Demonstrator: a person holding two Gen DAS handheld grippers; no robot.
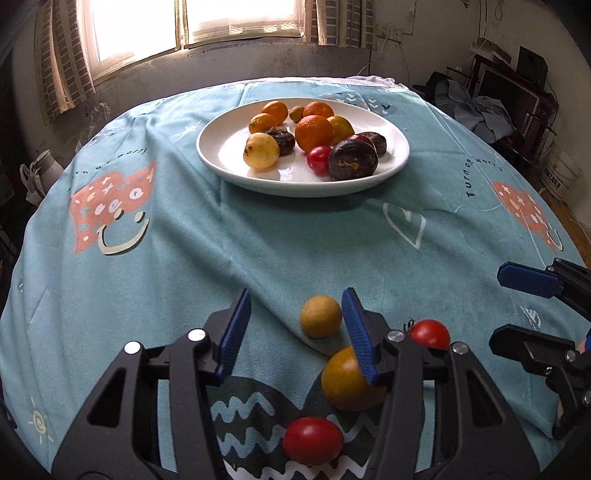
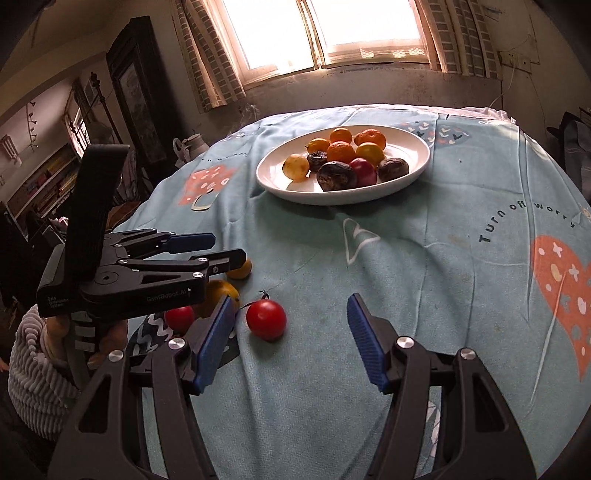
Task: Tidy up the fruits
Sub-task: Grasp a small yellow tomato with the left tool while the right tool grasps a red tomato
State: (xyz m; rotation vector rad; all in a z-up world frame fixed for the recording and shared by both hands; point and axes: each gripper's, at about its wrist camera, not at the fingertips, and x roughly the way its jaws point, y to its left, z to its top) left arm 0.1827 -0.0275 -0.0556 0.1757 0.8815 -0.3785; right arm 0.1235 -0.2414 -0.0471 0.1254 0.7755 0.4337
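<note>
A table (image 1: 184,258) fills both views, draped in a pale blue cloth (image 2: 406,295) with coral hearts, a smiley, white heart outlines and a dark patch with wavy lines. Behind it, a bright window (image 1: 192,22) with brick-patterned curtains (image 1: 62,62) sits in a worn grey wall. The right wrist view shows a tall dark cabinet (image 2: 136,92) and shelves (image 2: 44,184) at its left; the left wrist view shows cluttered dark shelving and clothes (image 1: 491,110) at its right.

The cloth reads "Turn off worry" (image 2: 524,221) in a curve. The left gripper's body carries "GenRobot.AI", seen from the right wrist.

A white plate (image 1: 221,155) stands at the far middle of the table. It holds oranges, smaller yellow fruits, a small green one, dark wrinkled passion fruits and a red tomato, all clustered together.

Four fruits lie loose on the near cloth, well apart from the plate: a big yellow fruit (image 1: 343,380), a small yellow fruit (image 1: 320,316), a near tomato (image 1: 313,440) and a stemmed tomato (image 1: 430,333).

The left gripper (image 1: 295,332) has its blue pads apart; the small yellow fruit sits between them, near the right pad, unclamped, and the big yellow fruit lies partly behind that pad. The right gripper (image 2: 291,332) stands apart and empty, the stemmed tomato just inside its left finger. A hand in a ribbed sleeve (image 2: 33,369) holds the left gripper.
</note>
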